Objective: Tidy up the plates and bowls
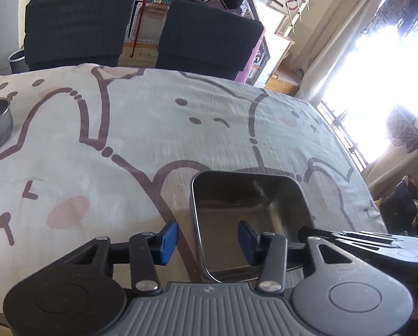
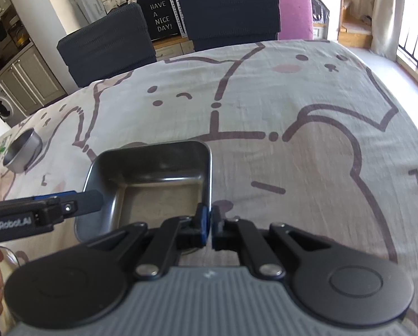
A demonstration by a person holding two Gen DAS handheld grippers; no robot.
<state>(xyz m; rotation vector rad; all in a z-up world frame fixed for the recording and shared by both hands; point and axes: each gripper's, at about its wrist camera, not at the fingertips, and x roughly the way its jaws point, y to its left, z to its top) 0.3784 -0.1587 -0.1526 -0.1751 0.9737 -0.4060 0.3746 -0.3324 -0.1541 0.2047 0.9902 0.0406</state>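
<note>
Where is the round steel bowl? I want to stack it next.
The round steel bowl sits on the tablecloth at the far left of both views, well apart from the square steel tray and both grippers.

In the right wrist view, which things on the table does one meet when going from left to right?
Round metal bowl → left gripper, reaching in from the left edge → square metal tray → right gripper, its jaws shut on the tray's right rim.
</note>
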